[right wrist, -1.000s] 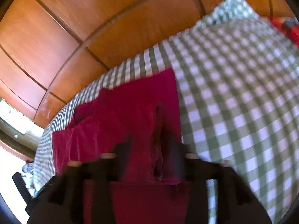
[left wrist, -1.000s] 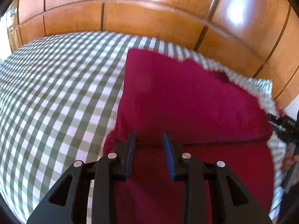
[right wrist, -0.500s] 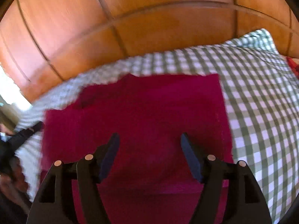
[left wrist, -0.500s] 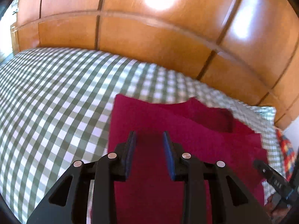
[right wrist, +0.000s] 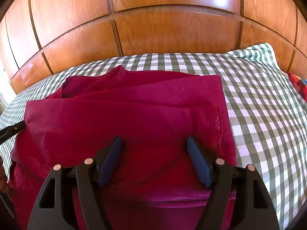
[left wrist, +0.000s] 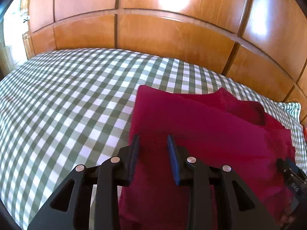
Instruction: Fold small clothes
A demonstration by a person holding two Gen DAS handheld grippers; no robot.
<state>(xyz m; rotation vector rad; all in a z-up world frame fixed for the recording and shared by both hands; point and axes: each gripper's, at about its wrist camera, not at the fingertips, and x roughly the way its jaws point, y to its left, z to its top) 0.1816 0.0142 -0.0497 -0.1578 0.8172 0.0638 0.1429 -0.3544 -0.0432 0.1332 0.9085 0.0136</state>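
1. The left gripper (left wrist: 153, 154) hangs over the near left part of the crimson garment (left wrist: 201, 134), fingers narrowly parted, nothing between them.
2. The right gripper (right wrist: 154, 159) has just been opening; its fingers stand wide above the cloth, gripping nothing.
3. The garment lies folded on the checked bed (right wrist: 259, 95), long axis running left to right, neckline (right wrist: 115, 71) toward the wooden headboard (right wrist: 172, 32).
4. Its near edge is hidden behind the grippers.
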